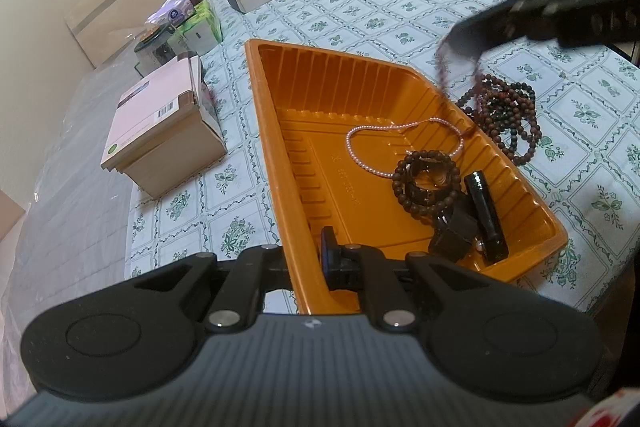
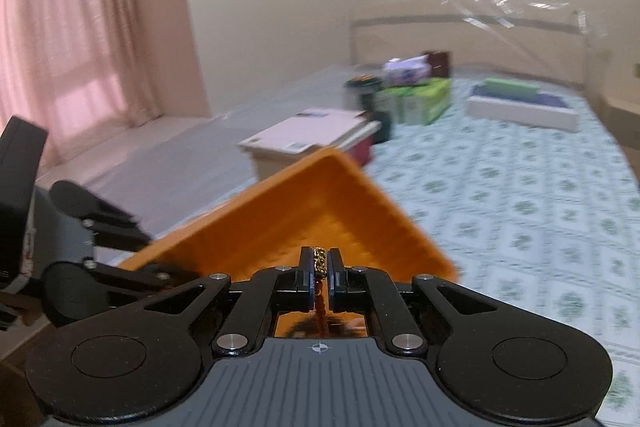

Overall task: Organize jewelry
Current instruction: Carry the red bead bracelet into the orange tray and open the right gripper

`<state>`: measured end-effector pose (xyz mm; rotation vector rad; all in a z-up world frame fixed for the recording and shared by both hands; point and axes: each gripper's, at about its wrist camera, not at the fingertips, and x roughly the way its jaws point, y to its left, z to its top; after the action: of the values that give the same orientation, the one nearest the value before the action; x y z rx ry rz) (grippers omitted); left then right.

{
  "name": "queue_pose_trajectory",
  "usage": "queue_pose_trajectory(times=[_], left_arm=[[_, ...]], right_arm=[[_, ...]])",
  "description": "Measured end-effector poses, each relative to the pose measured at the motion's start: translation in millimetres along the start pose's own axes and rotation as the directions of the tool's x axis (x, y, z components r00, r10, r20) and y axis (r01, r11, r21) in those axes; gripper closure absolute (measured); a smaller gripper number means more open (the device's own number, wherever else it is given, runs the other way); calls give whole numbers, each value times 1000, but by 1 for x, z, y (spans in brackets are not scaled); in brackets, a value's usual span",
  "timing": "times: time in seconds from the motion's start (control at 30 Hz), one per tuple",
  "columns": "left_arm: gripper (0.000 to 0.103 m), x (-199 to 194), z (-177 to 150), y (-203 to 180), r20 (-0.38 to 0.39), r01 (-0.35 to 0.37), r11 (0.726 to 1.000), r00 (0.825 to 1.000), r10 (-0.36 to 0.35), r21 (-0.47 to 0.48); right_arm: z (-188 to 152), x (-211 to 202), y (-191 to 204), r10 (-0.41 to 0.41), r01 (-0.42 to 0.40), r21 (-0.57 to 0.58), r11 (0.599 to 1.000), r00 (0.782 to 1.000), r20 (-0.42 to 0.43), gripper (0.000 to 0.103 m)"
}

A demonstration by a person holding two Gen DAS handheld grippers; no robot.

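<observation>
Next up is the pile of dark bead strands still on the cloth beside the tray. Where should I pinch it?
Probably the loose loop at the dark bead pile's tray-side edge, coming from above: it lies apart from the tangle, thin enough to pinch.
</observation>
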<state>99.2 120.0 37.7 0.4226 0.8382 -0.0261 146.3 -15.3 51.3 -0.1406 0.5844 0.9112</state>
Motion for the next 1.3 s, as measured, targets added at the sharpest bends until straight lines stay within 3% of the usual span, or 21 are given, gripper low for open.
queue_pose_trajectory(times=[0.13, 0.43, 0.5, 0.53, 0.6, 0.83, 0.97, 1.07, 1.3], left_arm=[[94, 0, 0, 0, 1, 1, 1000, 1000, -1, 0], [94, 0, 0, 0, 1, 1, 1000, 1000, -1, -1], [94, 0, -1, 0, 0, 1, 1000, 1000, -1, -2], [94, 0, -1, 0, 0, 1, 1000, 1000, -1, -3], [94, 1, -1, 0, 0, 2, 1000, 1000, -2, -5], [94, 1, -2, 0, 3, 1, 1000, 1000, -1, -8], [94, 1, -2, 0, 3, 3, 1000, 1000, -3, -8], [94, 1, -2, 1, 3, 3, 1000, 1000, -3, -9], [94, 1, -2, 1, 2, 1, 1000, 1000, -1, -8]], right_arm=[[-3, 19, 18, 65, -65, -5, 998, 997, -46, 97], [-10, 41, 21, 98, -95, 32, 995, 992, -79, 97], [-9, 38, 16, 95, -92, 52, 994, 993, -65, 91], [-9, 35, 12, 85, -82, 62, 995, 995, -54, 87], [-9, 28, 4, 62, -59, 83, 995, 998, -28, 65], [-39, -5, -43, -101, 107, 176, 979, 994, -43, 64], [-76, -23, -72, -242, 261, 213, 941, 964, -112, 64], [-101, -37, -92, -335, 364, 236, 901, 929, -156, 64], [-121, -68, -139, -458, 491, 293, 820, 871, -178, 64]])
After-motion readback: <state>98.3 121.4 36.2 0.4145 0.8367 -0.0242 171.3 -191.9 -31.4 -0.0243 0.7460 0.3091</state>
